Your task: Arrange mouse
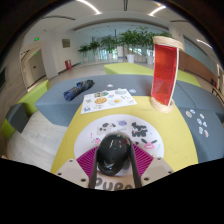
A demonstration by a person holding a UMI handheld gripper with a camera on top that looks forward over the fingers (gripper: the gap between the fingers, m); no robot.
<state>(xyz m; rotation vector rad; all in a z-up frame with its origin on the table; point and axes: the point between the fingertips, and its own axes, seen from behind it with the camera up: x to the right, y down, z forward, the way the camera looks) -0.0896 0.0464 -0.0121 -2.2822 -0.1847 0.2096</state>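
Note:
A black computer mouse (113, 153) sits between my two fingers, and its sides touch both of them. My gripper (115, 146) is shut on the mouse, with the magenta pads (86, 162) showing at either side. The mouse is over a white mat with black printed marks (137, 128), which lies on a round yellow table (180, 135). I cannot tell whether the mouse rests on the mat or hangs just above it.
A tall red-orange cylinder with a white rim (165, 68) stands beyond the fingers to the right. A white sheet with coloured pictures (108, 99) lies further ahead. A blue and black object (78, 90) lies at the far left. Potted plants (130, 42) line the back.

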